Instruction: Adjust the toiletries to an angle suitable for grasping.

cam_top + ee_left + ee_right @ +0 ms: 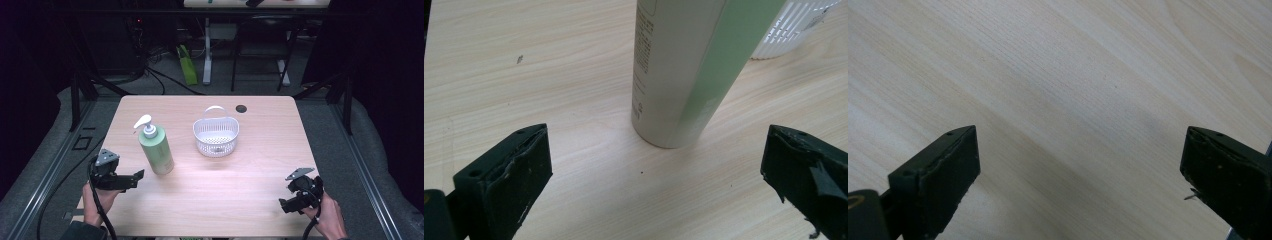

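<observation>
High view, left gripper (137,176): held level near table's (225,200) left edge, pointing at bottle (156,147), jaws wide, nothing between.
Right gripper (284,205): low at right front, angled leftward, jaws apart, empty.
Bottle: upright, left of basket (216,135), just ahead of left jaws.

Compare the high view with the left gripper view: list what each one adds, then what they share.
High view alone: the bottle's white pump head, the basket's handle, the right gripper and both hands.
Left gripper view alone: the small print down the bottle's side and the left gripper's open jaws from close up, nothing between them.
Both: the green bottle, the white basket, the wooden table.
</observation>
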A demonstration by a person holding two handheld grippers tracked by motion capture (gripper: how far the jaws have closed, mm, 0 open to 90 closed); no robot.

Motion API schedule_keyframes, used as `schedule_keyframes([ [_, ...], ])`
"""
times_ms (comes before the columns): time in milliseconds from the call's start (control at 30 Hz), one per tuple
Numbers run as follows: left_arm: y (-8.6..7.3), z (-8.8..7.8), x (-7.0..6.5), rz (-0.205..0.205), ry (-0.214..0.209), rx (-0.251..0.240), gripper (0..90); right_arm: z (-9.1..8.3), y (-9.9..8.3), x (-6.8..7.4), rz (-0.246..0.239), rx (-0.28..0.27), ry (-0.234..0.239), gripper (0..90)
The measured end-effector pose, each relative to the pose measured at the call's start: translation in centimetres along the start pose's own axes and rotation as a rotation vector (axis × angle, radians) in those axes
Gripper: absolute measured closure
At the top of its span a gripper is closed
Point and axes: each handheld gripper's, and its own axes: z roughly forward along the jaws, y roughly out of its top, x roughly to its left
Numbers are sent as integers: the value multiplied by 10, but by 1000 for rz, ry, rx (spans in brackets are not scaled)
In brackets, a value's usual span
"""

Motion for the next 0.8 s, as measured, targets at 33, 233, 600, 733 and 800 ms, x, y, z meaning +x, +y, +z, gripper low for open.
schedule_keyframes([
  [33,0,0,0,0,0,0,0,0,0,0,-3,-2,1,22],
  [233,4,1,-3,2,-16,-12,0,1,0,0,-9,4,4,24],
  [600,24,1,-14,0,-38,-104,0,0,2,3,-19,3,5,29],
  [733,32,6,-19,1,-47,-137,0,1,2,2,-9,0,5,28],
  [800,37,8,-23,7,-50,-155,0,1,2,1,-8,0,5,29],
])
